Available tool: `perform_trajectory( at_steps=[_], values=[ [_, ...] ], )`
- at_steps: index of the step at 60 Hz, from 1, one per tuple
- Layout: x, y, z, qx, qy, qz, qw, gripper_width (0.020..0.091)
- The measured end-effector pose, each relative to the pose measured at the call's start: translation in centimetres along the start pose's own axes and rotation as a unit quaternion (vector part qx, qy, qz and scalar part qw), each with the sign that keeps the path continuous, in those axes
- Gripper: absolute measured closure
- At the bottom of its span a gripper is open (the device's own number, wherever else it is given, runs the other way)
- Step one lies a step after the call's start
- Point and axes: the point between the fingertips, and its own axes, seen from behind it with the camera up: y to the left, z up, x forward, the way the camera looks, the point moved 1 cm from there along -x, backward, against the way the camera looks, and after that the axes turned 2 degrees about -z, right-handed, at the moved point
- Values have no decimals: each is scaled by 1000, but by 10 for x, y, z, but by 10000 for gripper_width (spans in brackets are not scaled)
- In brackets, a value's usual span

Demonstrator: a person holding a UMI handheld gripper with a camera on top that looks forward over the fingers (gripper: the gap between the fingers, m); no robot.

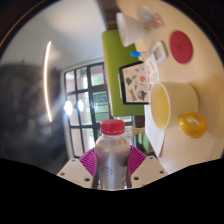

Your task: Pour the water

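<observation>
The gripper (113,160) is clamped on the water bottle (112,152), carrying it tilted toward the yellow mug (172,104) on the white table (205,120); next, judging so, the red cap must come off before pouring.

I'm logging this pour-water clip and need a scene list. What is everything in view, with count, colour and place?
bottle: 1, clear with red cap, between the fingers, pads at both its sides
mug: 1, pale yellow body, yellow handle, beyond the bottle on the white table
coaster: 1, red, round, on the table past the mug
card: 1, printed, dark-edged, beside the mug
window: 1, dark-framed, far behind
gripper: 1, pink pads, closed around the bottle
</observation>
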Motion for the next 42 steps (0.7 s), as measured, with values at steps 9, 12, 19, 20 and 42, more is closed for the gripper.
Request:
perform_trajectory(
  at_steps=[9,12,19,20,42],
  values=[
    [15,-10,29,216,2,17,976,734],
    [11,-17,36,248,-1,16,969,734],
    [3,-26,42,275,-7,8,961,733],
    [1,-27,42,277,-6,7,961,732],
    [-67,90,23,-247,-15,63,967,732]
  ],
)
